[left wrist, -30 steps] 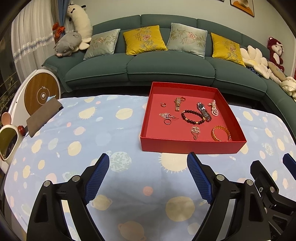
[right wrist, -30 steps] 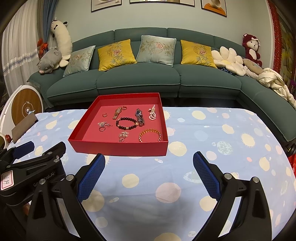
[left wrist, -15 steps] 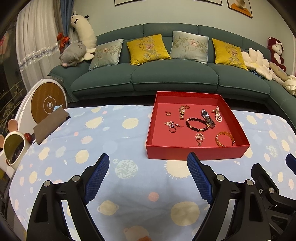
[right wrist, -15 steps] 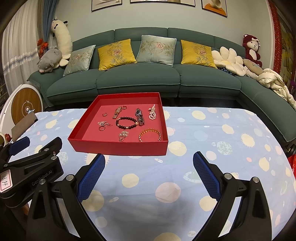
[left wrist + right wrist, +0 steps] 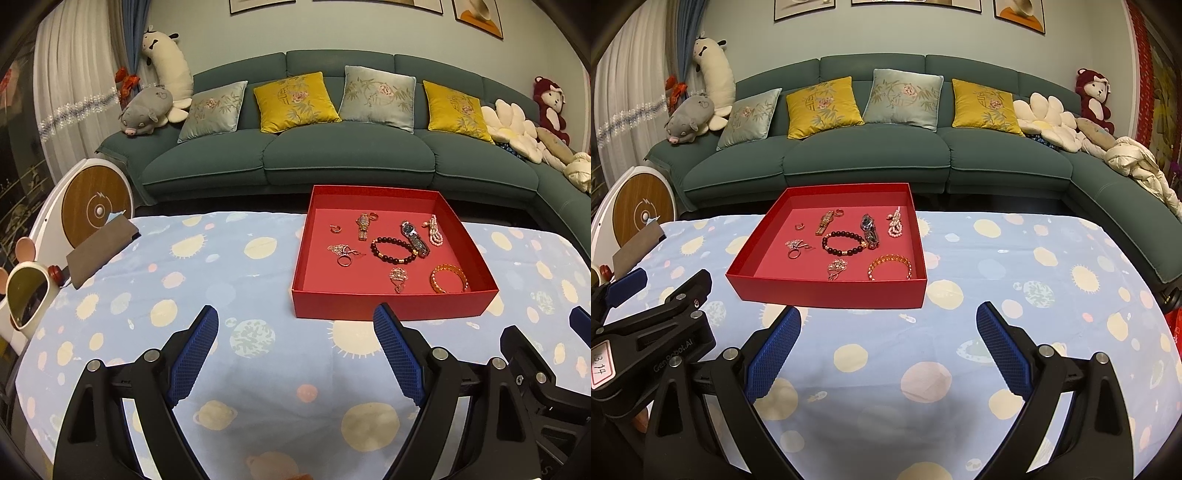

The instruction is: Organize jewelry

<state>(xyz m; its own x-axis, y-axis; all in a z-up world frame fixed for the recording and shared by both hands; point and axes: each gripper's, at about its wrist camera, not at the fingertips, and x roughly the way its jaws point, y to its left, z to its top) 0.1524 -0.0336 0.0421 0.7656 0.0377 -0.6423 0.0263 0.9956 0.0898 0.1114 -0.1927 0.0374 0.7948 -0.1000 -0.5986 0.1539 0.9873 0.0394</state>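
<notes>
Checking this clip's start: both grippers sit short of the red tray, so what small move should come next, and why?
Probably ease the right gripper forward toward the amber bracelet. Both it and the left gripper are open and empty over the tablecloth, and the bracelet lies nearest the red tray's front wall, apart from the other pieces.

A tray point(image 5: 827, 291) holding jewelry point(image 5: 844, 243) sits on the table point(image 5: 1015, 295), the sofa point(image 5: 868, 158) apparently just behind.
</notes>
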